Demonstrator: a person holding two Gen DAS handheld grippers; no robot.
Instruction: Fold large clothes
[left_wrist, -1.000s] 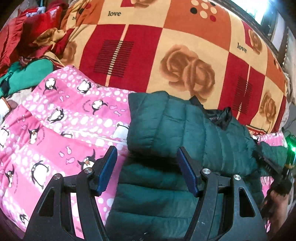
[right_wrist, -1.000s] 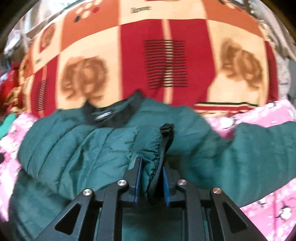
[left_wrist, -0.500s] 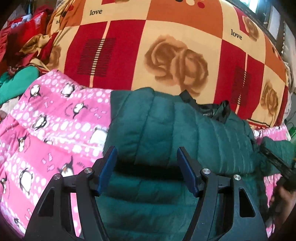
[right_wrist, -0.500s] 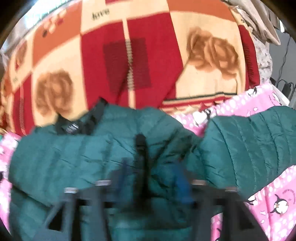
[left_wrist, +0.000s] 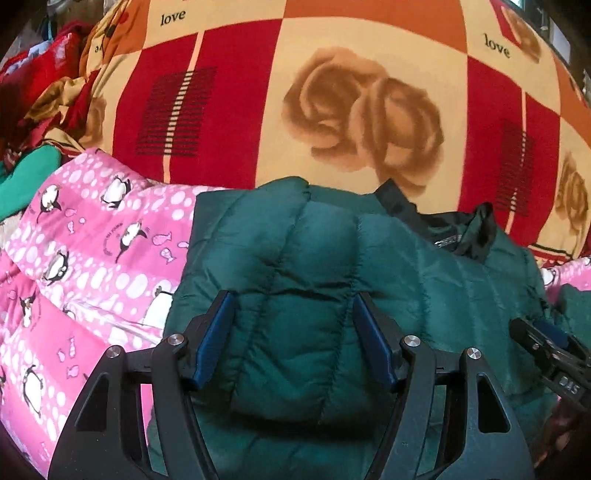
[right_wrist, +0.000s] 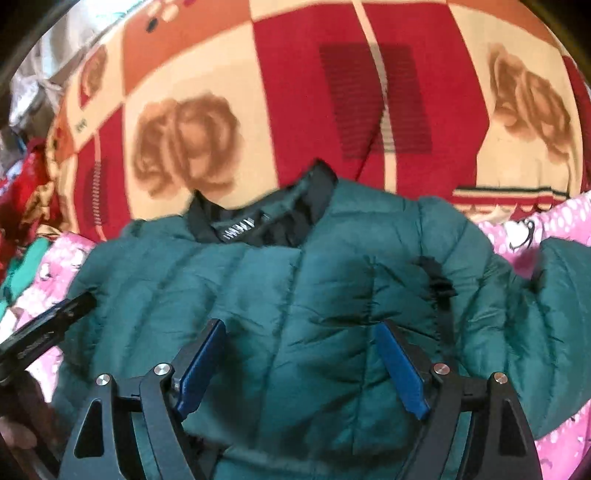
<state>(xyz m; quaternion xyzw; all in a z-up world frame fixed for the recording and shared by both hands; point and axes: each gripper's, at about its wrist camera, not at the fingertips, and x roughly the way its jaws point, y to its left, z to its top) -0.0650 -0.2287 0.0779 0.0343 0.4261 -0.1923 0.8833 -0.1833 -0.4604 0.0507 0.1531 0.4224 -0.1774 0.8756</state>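
A dark green puffer jacket (left_wrist: 314, 266) lies on the bed with its black collar (right_wrist: 258, 225) at the far side. One sleeve is folded across its chest, the black cuff (right_wrist: 437, 284) resting on the body. My left gripper (left_wrist: 292, 299) hovers open over the folded left shoulder part, and its pads do not press on the cloth. Just above the chest, the jaws of my right gripper (right_wrist: 301, 326) are opening with nothing pinched between them; the cuff lies to their right. Each gripper shows at the edge of the other's view: right gripper (left_wrist: 543, 336), left gripper (right_wrist: 48, 328).
The jacket rests on a pink penguin quilt (left_wrist: 85, 258). Behind it rises a red, orange and cream blanket (left_wrist: 332, 92) with roses. Red and green clothes (left_wrist: 26, 173) are piled at the far left. A hand (right_wrist: 14, 435) holds the left gripper.
My right gripper let go of the sleeve cuff and opened wide; the sleeve now lies on the jacket. My left gripper moved right, over the jacket, and lower.
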